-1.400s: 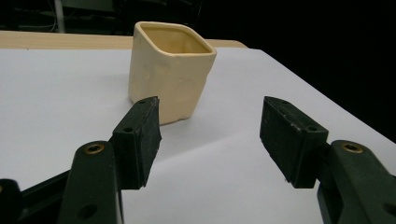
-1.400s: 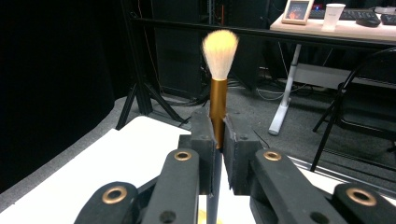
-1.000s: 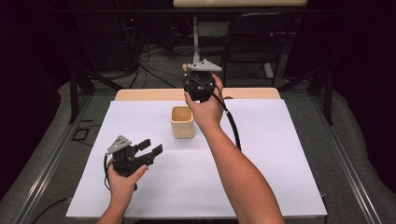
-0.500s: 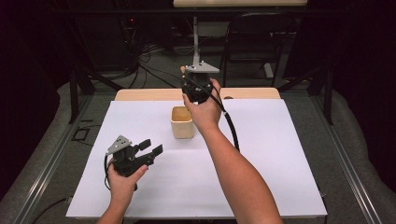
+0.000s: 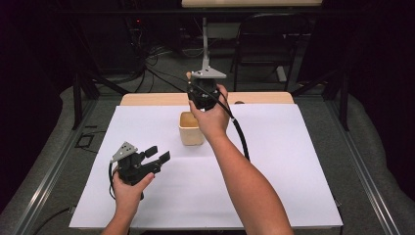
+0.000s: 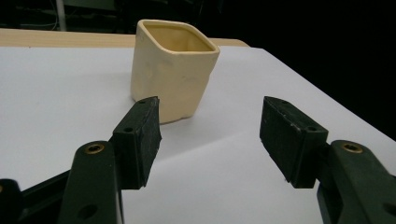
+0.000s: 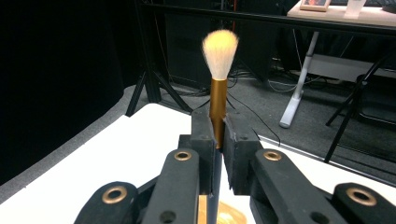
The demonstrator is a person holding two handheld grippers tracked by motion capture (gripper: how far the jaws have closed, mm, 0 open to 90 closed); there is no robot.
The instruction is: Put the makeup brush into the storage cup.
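So the table point(image 5: 293, 196) was covered in a big white sheet, with a strip of bare wood point(image 5: 147, 99) showing along the far edge and a dark chair point(image 5: 266, 46) standing on the floor behind it. Person had both forearms reaching in from the near side. Out in the middle of the sheet sat a cream cup point(image 5: 191, 129), squarish with rounded corners, upright, mouth open. The right gripper point(image 5: 192, 84) was held up above the far side of that cup, jaws pointing up and away from the person, cable trailing back along the arm. It was clamped tight on a brush point(image 7: 218, 95): gold handle pinched between the two pads, white fluffy bristles sticking straight up past the jaw tips. Whether the brush's lower end touched the cup I honestly couldn't tell; the hand blocked it. The left gripper point(image 5: 157, 154) was down low over the near left part of the sheet, well apart from the cup, aimed at it, jaws spread wide with nothing between them. From the left gripper view, the cup point(image 6: 173, 70) stood just past the open pads, not touching.
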